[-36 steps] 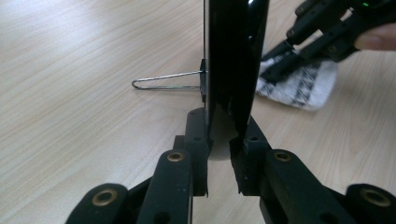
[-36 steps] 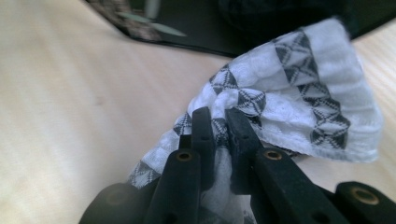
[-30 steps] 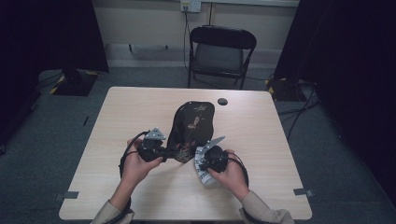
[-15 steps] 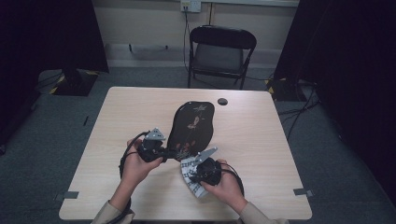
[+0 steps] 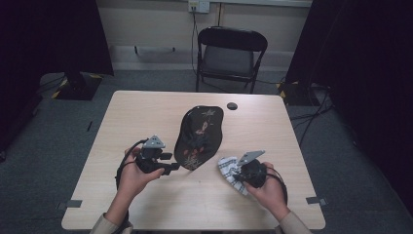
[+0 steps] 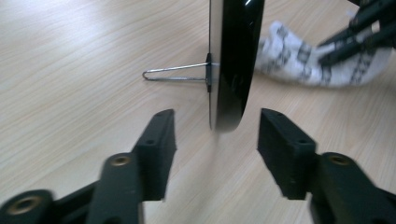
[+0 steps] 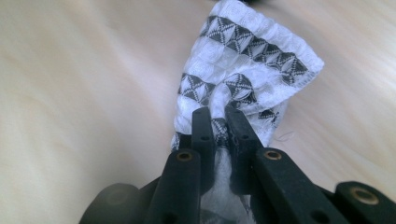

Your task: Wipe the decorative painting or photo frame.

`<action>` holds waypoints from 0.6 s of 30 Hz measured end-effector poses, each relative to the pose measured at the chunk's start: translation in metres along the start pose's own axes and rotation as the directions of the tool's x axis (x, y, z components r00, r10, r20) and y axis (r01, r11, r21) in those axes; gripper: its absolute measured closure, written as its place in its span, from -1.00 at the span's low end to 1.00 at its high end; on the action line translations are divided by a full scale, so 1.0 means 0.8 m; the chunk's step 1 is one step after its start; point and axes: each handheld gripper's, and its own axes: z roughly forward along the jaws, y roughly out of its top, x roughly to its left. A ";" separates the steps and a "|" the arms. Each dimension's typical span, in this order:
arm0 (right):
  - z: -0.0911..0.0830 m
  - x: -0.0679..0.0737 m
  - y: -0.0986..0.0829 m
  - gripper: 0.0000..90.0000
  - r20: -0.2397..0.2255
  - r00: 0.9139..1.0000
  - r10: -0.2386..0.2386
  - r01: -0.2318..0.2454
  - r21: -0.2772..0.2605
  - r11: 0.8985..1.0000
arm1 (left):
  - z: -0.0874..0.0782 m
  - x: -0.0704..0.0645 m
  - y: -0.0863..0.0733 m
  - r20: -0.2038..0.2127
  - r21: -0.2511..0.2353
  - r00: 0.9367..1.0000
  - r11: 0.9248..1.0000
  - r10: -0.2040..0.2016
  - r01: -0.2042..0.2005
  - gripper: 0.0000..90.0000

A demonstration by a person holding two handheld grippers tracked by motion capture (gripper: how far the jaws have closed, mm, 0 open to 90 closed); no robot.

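A black lacquered plate with a flower pattern stands tilted in the middle of the table. In the left gripper view I see it edge-on, propped by a thin wire stand. My left gripper is open, one jaw on each side of the plate's lower edge, not touching it. My right gripper is shut on a white cloth with grey patterned bands. The cloth lies on the table beside the plate's right lower edge.
A small black round disc lies near the table's far edge. A black folding chair stands behind the table. Dark curtains hang at both sides, and cables run across the floor at the right.
My right gripper has carried the cloth away from the plate's front, first toward the person, then out to the right. The left gripper and the plate have hardly moved.
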 end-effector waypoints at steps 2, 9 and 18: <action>-0.005 -0.023 -0.013 0.84 0.043 0.998 0.044 -0.044 0.003 0.999 | -0.004 0.005 -0.008 -0.017 0.012 1.000 1.000 -0.012 0.012 -0.20; -0.009 -0.044 -0.021 0.31 0.062 0.992 0.111 -0.108 -0.050 0.993 | -0.007 0.011 -0.021 -0.038 0.017 0.999 1.000 -0.021 0.022 -0.38; -0.032 -0.060 -0.044 -0.25 0.012 0.975 0.222 -0.217 -0.172 0.961 | -0.013 0.018 -0.035 -0.053 0.026 0.998 0.999 -0.035 0.036 -0.44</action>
